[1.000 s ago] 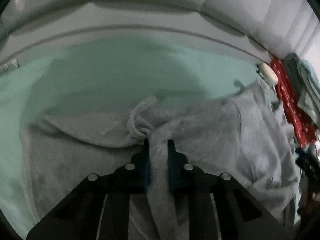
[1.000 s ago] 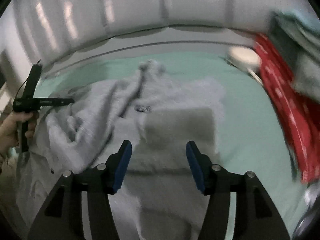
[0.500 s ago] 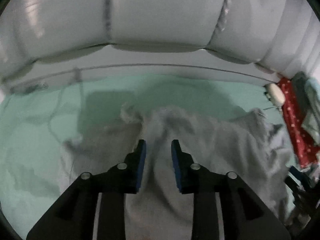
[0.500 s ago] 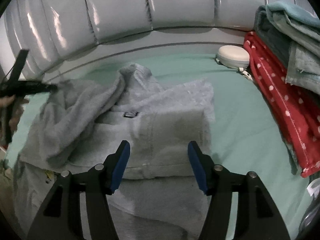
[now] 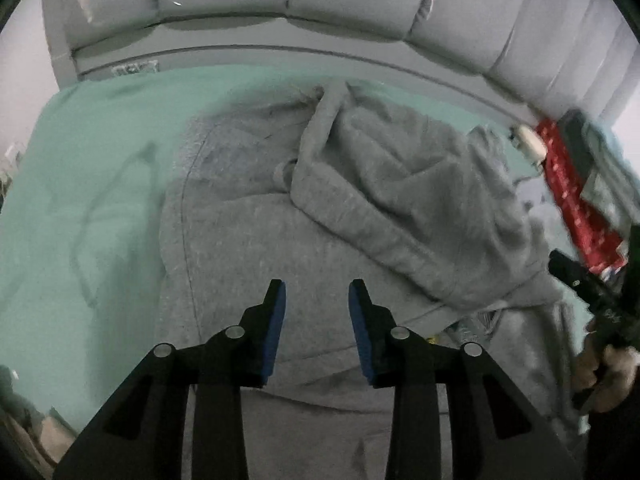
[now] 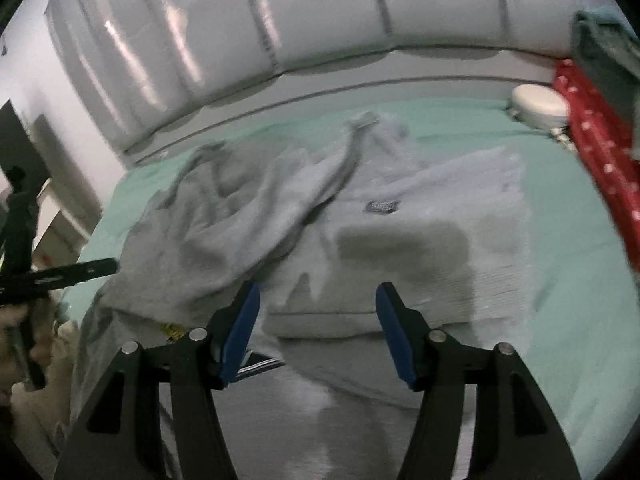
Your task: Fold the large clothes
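With both sleeves already laid across the body, lying part-folded on the mint-green sheet (image 6: 560,240) as a grey sweatshirt (image 6: 400,240), awaiting lengthwise folds, left gripper (image 5: 316,292) narrowly parted, right gripper (image 6: 318,294) wide, both holding nothing.

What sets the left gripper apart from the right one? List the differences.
The left gripper has a narrow gap between its blue pads; the right gripper gapes much wider. The left hangs over plain grey cloth of the sweatshirt; the right faces its folded-over edge. Both are open, holding nothing.
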{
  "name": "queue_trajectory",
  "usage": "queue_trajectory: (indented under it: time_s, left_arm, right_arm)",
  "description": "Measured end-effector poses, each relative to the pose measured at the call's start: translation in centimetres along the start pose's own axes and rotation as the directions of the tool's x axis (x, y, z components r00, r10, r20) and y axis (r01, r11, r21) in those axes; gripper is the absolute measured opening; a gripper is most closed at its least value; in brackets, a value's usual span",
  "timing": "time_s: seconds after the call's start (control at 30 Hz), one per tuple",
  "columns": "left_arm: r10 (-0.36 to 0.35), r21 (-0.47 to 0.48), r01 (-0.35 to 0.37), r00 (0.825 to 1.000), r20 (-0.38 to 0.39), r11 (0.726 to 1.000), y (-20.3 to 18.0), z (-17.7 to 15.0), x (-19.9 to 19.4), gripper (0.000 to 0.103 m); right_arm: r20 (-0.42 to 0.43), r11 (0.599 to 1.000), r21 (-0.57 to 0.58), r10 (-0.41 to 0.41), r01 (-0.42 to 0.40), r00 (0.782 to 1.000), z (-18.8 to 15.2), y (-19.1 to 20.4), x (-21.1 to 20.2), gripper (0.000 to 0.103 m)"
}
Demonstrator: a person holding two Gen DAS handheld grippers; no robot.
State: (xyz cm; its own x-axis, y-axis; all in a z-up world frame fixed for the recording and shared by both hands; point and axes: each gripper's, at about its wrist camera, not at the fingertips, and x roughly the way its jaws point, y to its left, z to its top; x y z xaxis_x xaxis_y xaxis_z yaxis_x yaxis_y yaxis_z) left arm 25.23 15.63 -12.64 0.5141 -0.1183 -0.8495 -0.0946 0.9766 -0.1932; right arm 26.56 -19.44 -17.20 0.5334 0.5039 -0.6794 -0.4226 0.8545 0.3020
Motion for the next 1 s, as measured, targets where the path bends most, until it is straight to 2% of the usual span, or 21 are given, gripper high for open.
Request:
queue_trajectory:
  time_s: [0.03, 0.13, 0.23, 0.27, 0.3, 0.33, 0.4, 0.5, 0.57, 0.63, 0.7, 0.77, 0.8, 0.9, 0.97, 1.0]
  left_arm:
    - [-0.005, -0.013, 0.005, 1.0, -0.009, 1.0, 0.1, 0.0, 0.4, 0.035]
    - [-0.104, -0.089, 0.102, 0.994, -0.028, 0.991, 0.6, 0.4, 1.4, 0.035]
    - [-0.135, -0.088, 0.135, 0.991, 0.003, 0.987, 0.7, 1.1, 1.4, 0.035]
    - [-0.142, -0.084, 0.142, 0.99, 0.012, 0.986, 0.7, 1.2, 1.2, 0.035]
    - [-0.144, -0.082, 0.146, 0.989, 0.02, 0.986, 0.7, 1.3, 1.0, 0.035]
    - [-0.144, -0.087, 0.146, 0.989, 0.025, 0.986, 1.0, 1.3, 0.7, 0.035]
    - [-0.141, -0.114, 0.144, 0.99, 0.032, 0.983, 1.5, 1.6, 0.0, 0.035]
    - [-0.133, -0.116, 0.139, 0.99, 0.053, 0.984, 2.0, 1.8, -1.7, 0.035]
    - [-0.141, -0.098, 0.146, 0.989, 0.055, 0.984, 1.7, 1.7, -2.5, 0.035]
    - [-0.146, -0.08, 0.15, 0.988, 0.054, 0.985, 1.0, 1.5, -2.6, 0.035]
    - [-0.169, -0.061, 0.171, 0.985, 0.044, 0.983, 0.0, 1.3, -1.9, 0.035]
    - [-0.182, -0.032, 0.183, 0.983, 0.036, 0.983, -1.1, 1.0, -1.0, 0.035]
    - [-0.182, -0.006, 0.183, 0.983, 0.033, 0.983, -1.8, 0.8, -0.4, 0.035]
    - [-0.135, 0.077, 0.133, 0.991, 0.025, 0.988, -3.5, 0.9, 1.2, 0.035]
    - [-0.118, 0.09, 0.115, 0.993, 0.03, 0.989, -3.9, 1.2, 2.0, 0.035]
    - [-0.131, 0.076, 0.128, 0.991, 0.028, 0.989, -3.9, 1.5, 2.4, 0.035]
  right_arm:
    - [-0.008, 1.0, 0.019, 0.023, -0.023, 1.0, 0.1, 0.1, 0.6, 0.061]
    - [-0.031, 0.991, 0.102, 0.092, -0.089, 0.995, 0.7, 0.5, 2.9, 0.061]
    - [-0.042, 0.966, 0.171, 0.203, -0.193, 0.978, 0.7, 1.2, 5.1, 0.058]
    - [-0.054, 0.958, 0.186, 0.233, -0.22, 0.971, 0.5, 1.6, 5.8, 0.053]
    - [-0.075, 0.948, 0.205, 0.263, -0.243, 0.962, 0.1, 2.0, 6.7, 0.028]
    - [-0.091, 0.947, 0.217, 0.259, -0.235, 0.962, -0.3, 2.3, 7.1, 0.009]
    - [-0.061, 0.941, 0.234, 0.264, -0.243, 0.963, -0.4, 2.2, 6.4, 0.008]
    - [-0.018, 0.975, 0.167, 0.154, -0.149, 0.988, 0.7, 1.0, 2.2, 0.008]
    - [-0.023, 0.987, 0.136, 0.09, -0.086, 0.996, 1.1, -0.2, 0.2, 0.008]
    - [-0.118, 0.994, 0.098, 0.052, -0.041, 0.992, 0.6, -1.6, -0.3, 0.008]
    - [-0.237, 0.998, 0.054, 0.033, -0.02, 0.971, -0.8, -1.8, 0.9, 0.009]
    - [-0.29, 0.998, 0.044, 0.05, -0.039, 0.956, -1.9, -1.2, 2.1, 0.009]
    - [-0.296, 0.998, 0.044, 0.062, -0.051, 0.953, -2.4, -0.9, 2.7, 0.01]
    - [-0.245, 0.999, 0.035, 0.045, -0.037, 0.968, -2.6, -0.1, 3.1, 0.018]
    - [-0.226, 1.0, 0.012, 0.012, -0.01, 0.974, -2.6, 0.5, 2.9, 0.021]
    - [-0.208, 1.0, -0.018, -0.024, 0.021, 0.978, -2.6, 0.9, 2.5, 0.025]
